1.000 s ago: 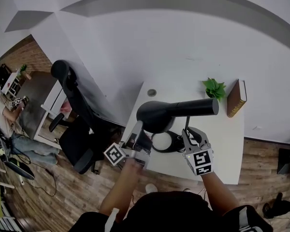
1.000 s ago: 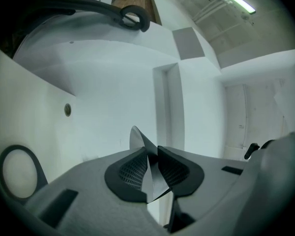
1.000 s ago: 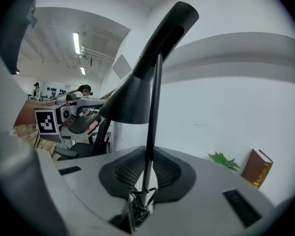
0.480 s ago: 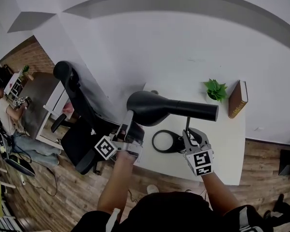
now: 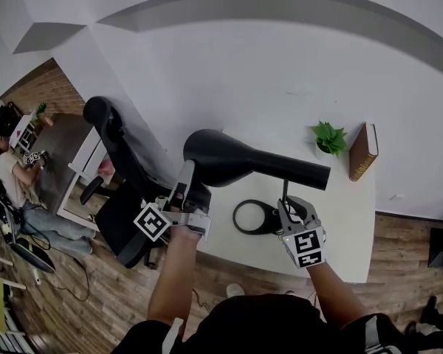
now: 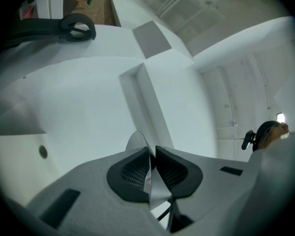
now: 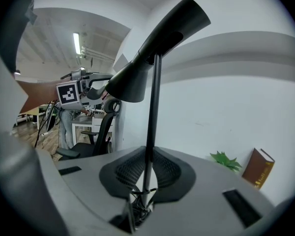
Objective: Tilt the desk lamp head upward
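A black desk lamp stands on the white desk (image 5: 343, 223). Its cone-shaped head (image 5: 225, 155) lies nearly level above the ring base (image 5: 254, 217), with the wide mouth to the left. My left gripper (image 5: 187, 191) is shut on the thin rim of the shade (image 6: 151, 183), which shows edge-on between the pads (image 6: 132, 171). My right gripper (image 5: 291, 207) is shut on the thin upright lamp stem (image 7: 149, 132), low down near the base. From the right gripper view the lamp head (image 7: 155, 45) slants up to the right, and the left gripper (image 7: 83, 93) sits at its mouth.
A small green plant (image 5: 327, 136) and an upright brown book (image 5: 361, 150) stand at the desk's back right. A black office chair (image 5: 117, 169) is just left of the desk. A person (image 5: 6, 174) sits at another desk far left. White walls lie behind.
The left gripper has moved left and up with the shade rim. The lamp head has swung away from over the base ring, which now shows whole. The right gripper has stayed on the stem.
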Tool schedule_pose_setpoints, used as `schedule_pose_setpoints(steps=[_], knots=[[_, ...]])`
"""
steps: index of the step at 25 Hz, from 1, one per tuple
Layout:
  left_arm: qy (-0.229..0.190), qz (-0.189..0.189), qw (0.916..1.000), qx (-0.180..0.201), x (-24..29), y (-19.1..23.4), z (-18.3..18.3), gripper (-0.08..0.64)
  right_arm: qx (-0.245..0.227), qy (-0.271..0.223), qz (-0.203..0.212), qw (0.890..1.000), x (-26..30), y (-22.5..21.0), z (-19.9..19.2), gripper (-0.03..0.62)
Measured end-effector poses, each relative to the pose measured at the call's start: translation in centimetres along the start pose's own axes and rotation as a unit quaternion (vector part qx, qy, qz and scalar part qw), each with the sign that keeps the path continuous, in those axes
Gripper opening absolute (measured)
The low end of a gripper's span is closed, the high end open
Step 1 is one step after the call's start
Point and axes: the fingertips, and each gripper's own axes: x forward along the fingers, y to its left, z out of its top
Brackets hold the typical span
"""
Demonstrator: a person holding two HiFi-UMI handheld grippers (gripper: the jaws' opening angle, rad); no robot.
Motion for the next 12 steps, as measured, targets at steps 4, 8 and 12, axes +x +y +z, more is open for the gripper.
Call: schedule_pose_setpoints(steps=[4,8,12], knots=[[0.015,-0.008,0.9986,0.05,1.2,-1.7,1.0,0.04,0.003,0.0,-0.001,1.0,0.0,0.0,0.0,0.034],[0.031,-0.013,0.9939,0.105,2.4,-3.8,1.8,0.04,0.006,0.002,-0.002,1.0,0.0,0.0,0.1,0.034],[0.039,-0.004,0.9834,0.177,3.5,-5.4,2.2,0.041,0.009,0.002,-0.003,1.0,0.1,-0.1,0.0,0.032]])
